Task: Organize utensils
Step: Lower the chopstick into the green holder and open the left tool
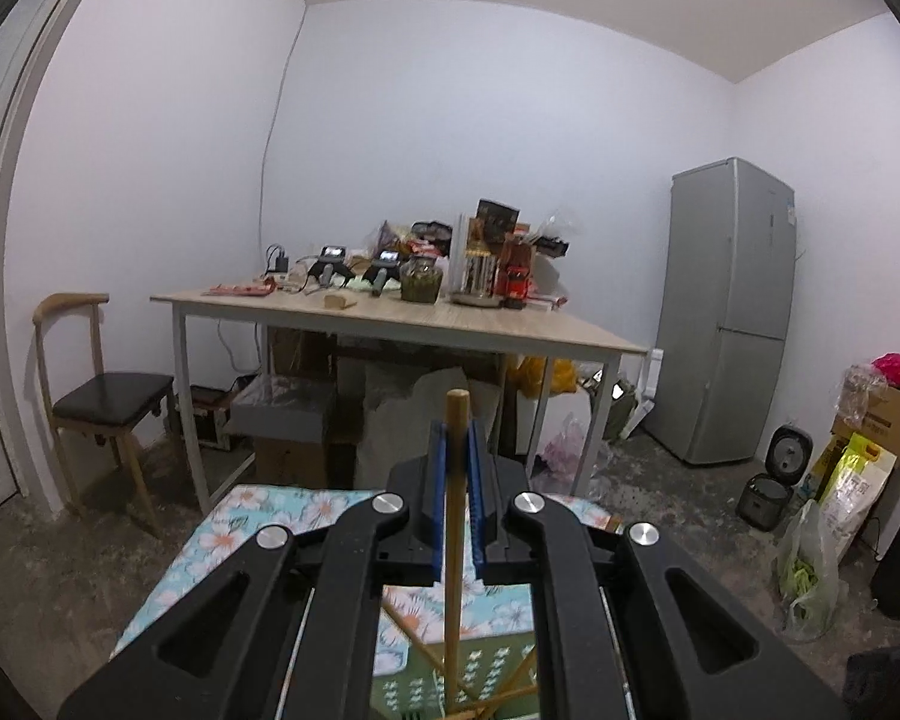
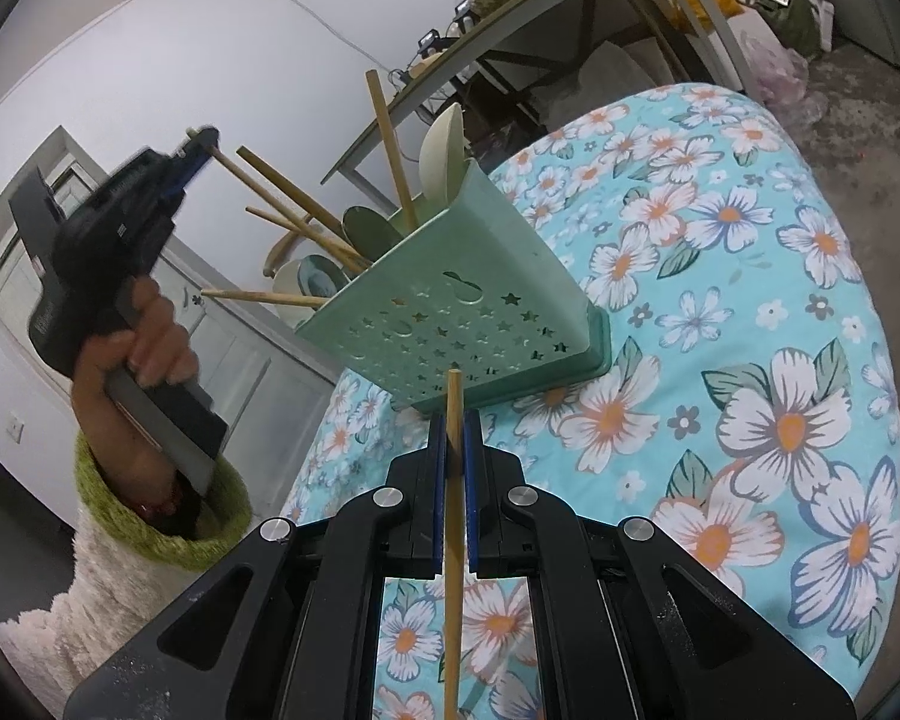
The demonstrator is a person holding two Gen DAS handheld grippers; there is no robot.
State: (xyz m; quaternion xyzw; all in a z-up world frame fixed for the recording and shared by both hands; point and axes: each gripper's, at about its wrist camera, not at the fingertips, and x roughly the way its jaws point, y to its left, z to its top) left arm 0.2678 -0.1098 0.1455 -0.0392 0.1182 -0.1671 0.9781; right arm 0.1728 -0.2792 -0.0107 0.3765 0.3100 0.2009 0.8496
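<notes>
A mint-green utensil holder (image 2: 450, 312) with star cut-outs stands on the flowered tablecloth (image 2: 750, 300), holding several wooden chopsticks and pale spoons (image 2: 444, 144). My right gripper (image 2: 455, 420) sits just in front of the holder, shut on a wooden chopstick (image 2: 453, 480) that stands upright between its blue pads. My left gripper (image 2: 201, 141), held by a hand in a green cuff, is up at the left. It is shut on another chopstick (image 2: 252, 180) that slants down into the holder. In the left wrist view that gripper (image 1: 456, 429) clamps the chopstick (image 1: 453, 540) above the holder (image 1: 486, 678).
Beyond the cloth-covered table stands a wooden table (image 1: 390, 318) crowded with jars and devices. A chair (image 1: 108, 396) is at the left and a grey fridge (image 1: 726, 312) at the right. Bags, a box and rice cookers (image 1: 768, 498) sit on the floor.
</notes>
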